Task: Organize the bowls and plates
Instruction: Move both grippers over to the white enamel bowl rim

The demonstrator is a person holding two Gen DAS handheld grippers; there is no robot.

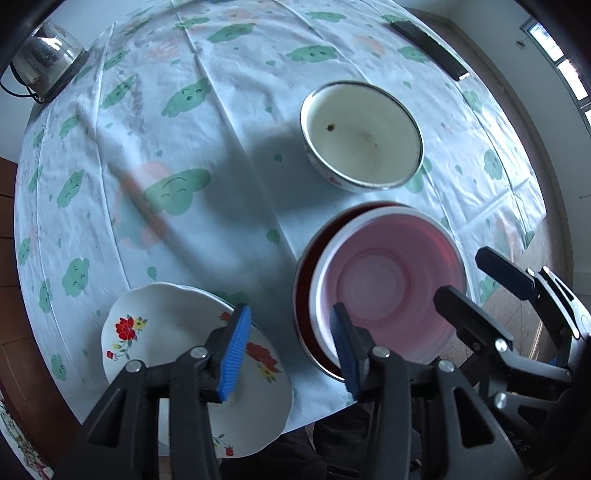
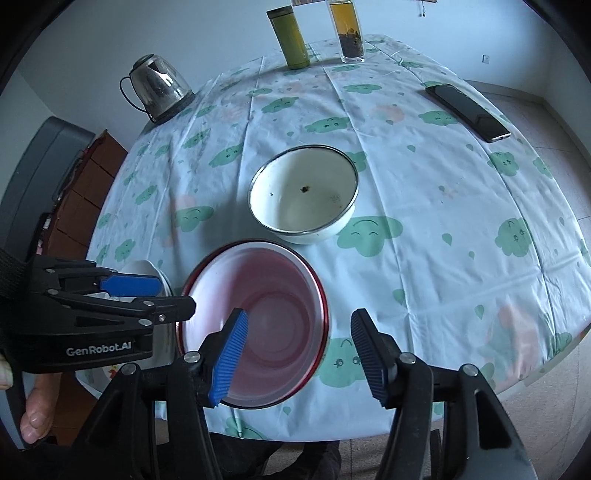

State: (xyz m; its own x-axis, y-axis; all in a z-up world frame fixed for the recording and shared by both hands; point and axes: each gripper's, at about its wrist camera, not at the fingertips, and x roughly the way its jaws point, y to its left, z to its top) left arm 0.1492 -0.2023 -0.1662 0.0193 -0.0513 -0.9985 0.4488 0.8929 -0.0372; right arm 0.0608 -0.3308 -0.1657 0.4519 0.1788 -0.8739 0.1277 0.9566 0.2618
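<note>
A pink bowl [image 1: 388,288] [image 2: 258,314] sits nested in a dark red dish [image 1: 301,295] [image 2: 325,306] near the table's front edge. Behind it stands a white enamel bowl [image 1: 362,136] [image 2: 303,192] with dark specks inside. A white flowered plate [image 1: 166,332] [image 2: 147,269] lies to the left. My left gripper [image 1: 290,350] [image 2: 175,295] is open, with one pad over the plate's right edge and the other over the pink bowl's left rim. My right gripper [image 2: 299,350] [image 1: 461,275] is open above the pink bowl's near right side and holds nothing.
A steel kettle [image 2: 159,88] [image 1: 48,59] stands at the back left. A phone [image 2: 469,110] [image 1: 432,50] lies at the back right. A green flask [image 2: 291,40] and a glass of tea [image 2: 349,33] stand at the far edge. A person's hand [image 2: 33,417] holds the left gripper.
</note>
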